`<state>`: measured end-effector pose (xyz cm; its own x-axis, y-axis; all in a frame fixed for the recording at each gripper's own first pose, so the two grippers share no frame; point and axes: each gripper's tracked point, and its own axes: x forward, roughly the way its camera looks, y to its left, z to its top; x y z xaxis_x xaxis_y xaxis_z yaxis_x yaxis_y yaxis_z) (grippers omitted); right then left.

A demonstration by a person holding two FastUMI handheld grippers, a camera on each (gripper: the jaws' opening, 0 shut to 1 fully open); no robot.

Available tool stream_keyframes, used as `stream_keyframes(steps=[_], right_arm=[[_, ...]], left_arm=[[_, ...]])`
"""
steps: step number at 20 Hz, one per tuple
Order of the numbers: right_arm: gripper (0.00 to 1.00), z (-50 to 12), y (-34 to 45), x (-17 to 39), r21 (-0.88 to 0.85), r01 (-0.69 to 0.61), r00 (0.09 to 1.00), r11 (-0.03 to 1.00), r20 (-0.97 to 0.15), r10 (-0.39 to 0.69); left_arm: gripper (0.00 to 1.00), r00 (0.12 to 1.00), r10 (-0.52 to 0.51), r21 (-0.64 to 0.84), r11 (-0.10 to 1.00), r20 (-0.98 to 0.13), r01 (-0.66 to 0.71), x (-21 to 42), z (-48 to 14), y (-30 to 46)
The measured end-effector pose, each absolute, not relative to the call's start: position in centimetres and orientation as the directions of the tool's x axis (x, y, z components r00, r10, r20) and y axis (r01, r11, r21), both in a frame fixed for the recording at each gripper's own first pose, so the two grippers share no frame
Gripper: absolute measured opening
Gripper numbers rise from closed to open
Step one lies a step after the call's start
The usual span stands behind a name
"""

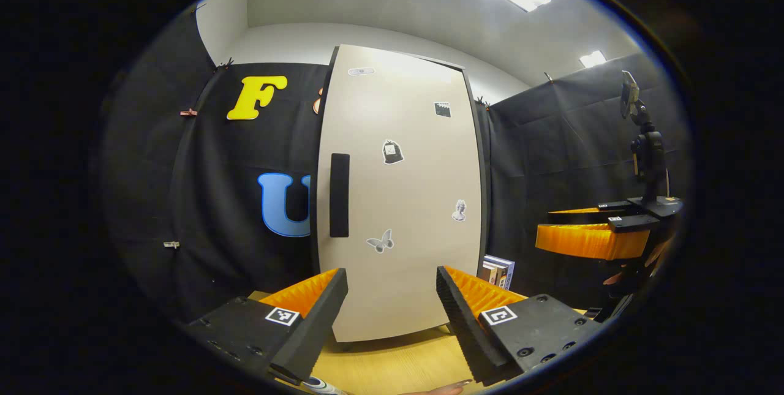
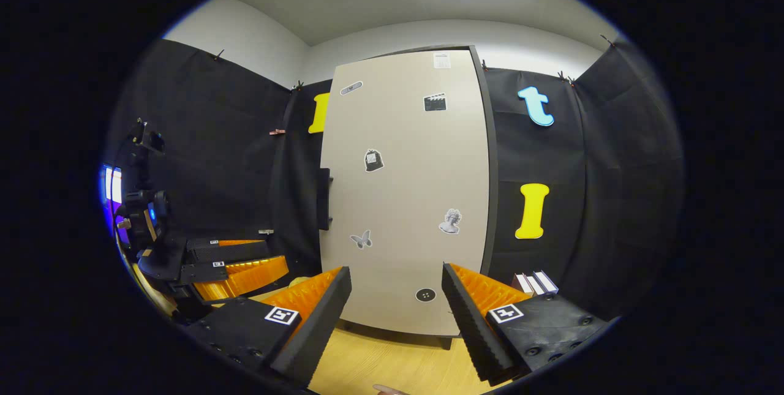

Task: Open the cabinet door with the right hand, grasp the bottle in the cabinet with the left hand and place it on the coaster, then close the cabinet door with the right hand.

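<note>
The cabinet door [image 1: 398, 199] stands closed on the desk [image 1: 392, 370], its dark handle [image 1: 339, 195] untouched. Both the left hand-held gripper [image 1: 392, 315] and right hand-held gripper [image 2: 397, 315] hover before it, fingers spread wide, holding nothing.

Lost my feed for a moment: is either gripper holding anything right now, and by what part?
Nothing is held. The left gripper and right gripper are both open and empty, facing the closed cabinet door; its handle is untouched.

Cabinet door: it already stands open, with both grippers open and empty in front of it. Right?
Not quite. The cabinet door is shut, as the right gripper view shows. The left gripper and right gripper are indeed open and empty before it.
</note>
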<state>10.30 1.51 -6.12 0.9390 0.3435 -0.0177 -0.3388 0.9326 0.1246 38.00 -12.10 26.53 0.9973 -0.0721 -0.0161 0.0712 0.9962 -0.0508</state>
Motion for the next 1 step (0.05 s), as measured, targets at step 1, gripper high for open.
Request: stream_keyframes(steps=[1], right_arm=[[0.96,-5.98,1.08,10.23,0.119,-0.329,0.943,0.937,-0.014,0.333]], left_arm=[[0.92,0.996,-0.087,-0.062,0.994,-0.019,0.086,38.21,26.47,-12.61]])
